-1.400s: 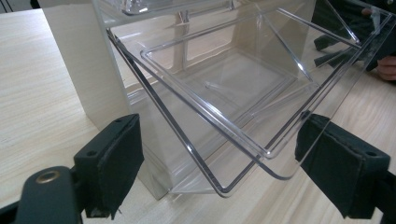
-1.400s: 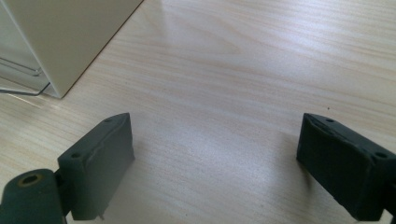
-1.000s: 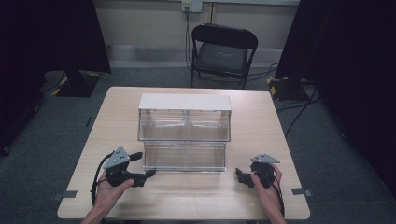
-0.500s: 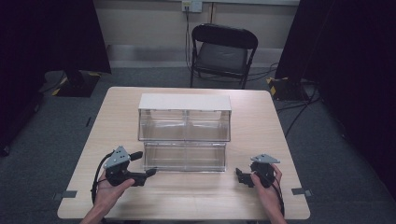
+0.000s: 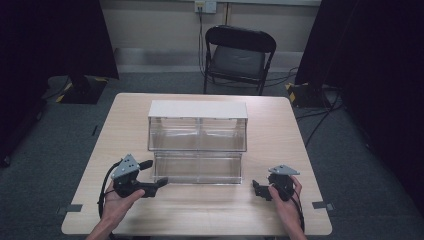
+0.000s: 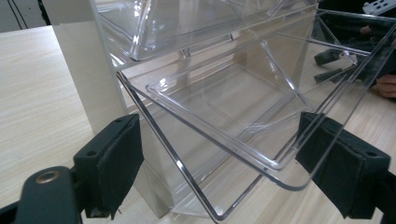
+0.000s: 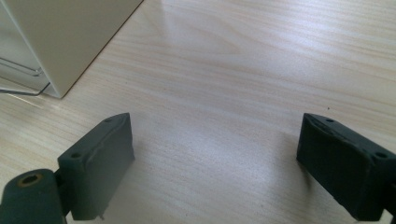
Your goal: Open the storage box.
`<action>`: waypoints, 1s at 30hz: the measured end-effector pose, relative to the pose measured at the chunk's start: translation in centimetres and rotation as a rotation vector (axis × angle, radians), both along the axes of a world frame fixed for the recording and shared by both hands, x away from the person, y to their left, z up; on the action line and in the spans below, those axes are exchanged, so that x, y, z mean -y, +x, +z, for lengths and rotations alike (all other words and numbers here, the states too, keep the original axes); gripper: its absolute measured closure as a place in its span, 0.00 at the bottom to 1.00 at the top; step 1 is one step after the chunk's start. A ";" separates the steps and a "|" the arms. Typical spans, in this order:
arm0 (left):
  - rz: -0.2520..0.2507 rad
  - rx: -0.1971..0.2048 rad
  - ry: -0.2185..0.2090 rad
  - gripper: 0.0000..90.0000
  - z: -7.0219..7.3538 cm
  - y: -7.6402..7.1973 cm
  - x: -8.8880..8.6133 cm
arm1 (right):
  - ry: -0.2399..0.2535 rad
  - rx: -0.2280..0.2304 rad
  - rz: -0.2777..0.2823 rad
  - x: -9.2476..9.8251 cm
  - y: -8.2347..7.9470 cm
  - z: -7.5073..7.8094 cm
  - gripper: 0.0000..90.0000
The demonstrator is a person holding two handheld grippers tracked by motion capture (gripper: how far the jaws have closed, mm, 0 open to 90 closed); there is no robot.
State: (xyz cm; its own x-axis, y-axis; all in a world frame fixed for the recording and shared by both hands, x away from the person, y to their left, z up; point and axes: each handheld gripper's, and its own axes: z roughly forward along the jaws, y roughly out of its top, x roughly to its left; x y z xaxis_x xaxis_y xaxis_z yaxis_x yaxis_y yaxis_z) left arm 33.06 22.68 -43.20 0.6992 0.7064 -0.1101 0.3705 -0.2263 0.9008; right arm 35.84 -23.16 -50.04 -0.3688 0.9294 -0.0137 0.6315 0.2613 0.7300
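Left hand (image 5: 114, 202): comes in from the bottom edge of the high view and grasps the left gripper (image 5: 159, 183) at the table's near left.
Left gripper: jaws spread wide; in the left gripper view they stand either side of the near left corner of the lower drawer (image 6: 224, 140), not touching it as far as can be seen.
Right hand (image 5: 286, 200): holds the right gripper (image 5: 255, 187) at the near right of the table.
Right gripper: jaws wide apart, nothing between them, just bare wood below in the right gripper view; it points toward the cabinet's right end and stays apart from it.
Table (image 5: 280, 135): pale wood, square, with the cabinet standing at its middle.
Lower drawer: clear plastic, pulled out toward the person, its front edge near the left gripper; nothing can be seen in it.
Cabinet (image 5: 198, 109): white top and cream side walls, two clear compartments side by side in the upper row, the drawer below them.
Cabinet corner (image 7: 60, 51): its cream wall meets the table just ahead and to the left of the right gripper.
Chair (image 5: 237, 57): black folding chair, beyond the far edge of the table, facing it.
Floor (image 5: 75, 130): grey carpet, cables trailing at the far right.
Curtains (image 5: 55, 35): black, on both sides of the far wall.
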 end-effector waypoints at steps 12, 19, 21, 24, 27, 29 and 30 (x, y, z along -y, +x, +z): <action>-0.009 -0.007 -0.003 0.17 0.2 0.2 0.0 | 0.000 0.000 0.000 0.0 0.0 0.0 0.11; -0.001 -0.001 0.001 0.17 0.8 0.3 0.4 | 0.000 0.000 0.000 0.0 0.0 0.0 0.11; -0.002 -0.010 0.002 0.17 0.9 0.5 0.4 | 0.000 0.000 0.000 0.0 0.0 0.0 0.11; 0.001 -0.011 -0.011 0.17 0.9 0.6 0.4 | 0.000 0.000 0.000 0.0 0.0 0.0 0.11; 0.007 -0.007 -0.010 0.17 0.9 0.5 0.3 | 0.000 0.000 0.000 0.0 0.0 0.0 0.11; 0.011 -0.004 -0.013 0.17 0.9 0.5 0.3 | 0.000 0.000 0.000 0.0 0.0 0.0 0.11; 0.008 0.005 -0.011 0.17 1.0 0.5 0.3 | 0.000 0.000 0.000 0.0 0.0 0.0 0.11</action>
State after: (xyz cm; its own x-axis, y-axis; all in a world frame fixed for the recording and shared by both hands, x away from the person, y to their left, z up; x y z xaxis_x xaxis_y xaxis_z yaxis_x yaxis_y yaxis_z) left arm 33.60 22.42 -42.21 0.6939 0.7109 -0.1145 0.3681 -0.2135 0.9049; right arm 35.84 -23.16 -50.04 -0.3685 0.9295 -0.0139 0.6314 0.2613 0.7301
